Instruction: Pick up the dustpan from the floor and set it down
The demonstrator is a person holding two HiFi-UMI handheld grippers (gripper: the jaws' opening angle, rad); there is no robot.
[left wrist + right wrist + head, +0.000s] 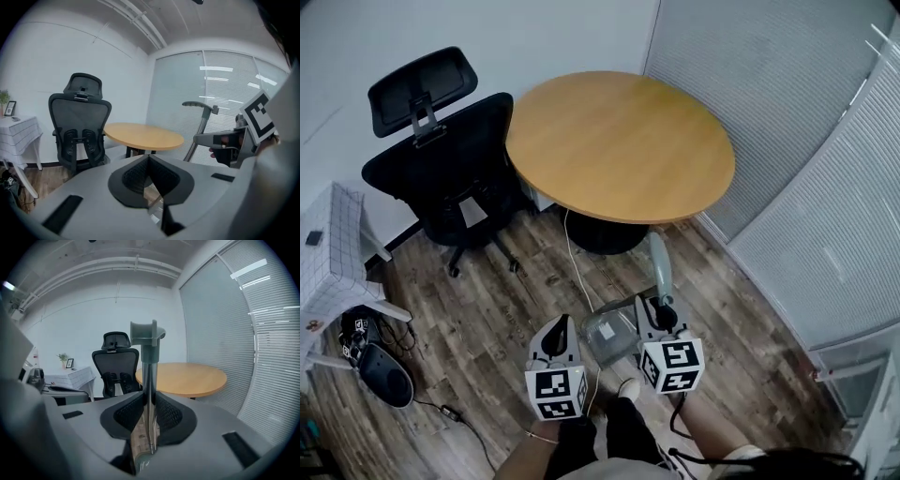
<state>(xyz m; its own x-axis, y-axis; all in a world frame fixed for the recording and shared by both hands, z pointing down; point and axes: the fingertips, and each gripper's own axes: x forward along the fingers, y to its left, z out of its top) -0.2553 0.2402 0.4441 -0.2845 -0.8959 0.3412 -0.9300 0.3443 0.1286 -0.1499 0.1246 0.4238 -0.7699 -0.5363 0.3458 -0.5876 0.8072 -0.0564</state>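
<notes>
Wood floor [516, 300] runs under a round table [619, 145] and a chair [450, 159] on the far side. Near, the right gripper [662, 317] pinches the dustpan [607, 336] by its handle [149, 366], the scoop low between both grippers. Just left, the left gripper [560, 330] has its jaws pressed together, empty.

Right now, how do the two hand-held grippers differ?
The right hand-held gripper is clamped on the dustpan by its upright handle. The left hand-held gripper has its jaws shut together with nothing between them. In the head view the right one sits over the handle, while the left one is to the pan's left. Both are grey and carry a marker cube.
</notes>
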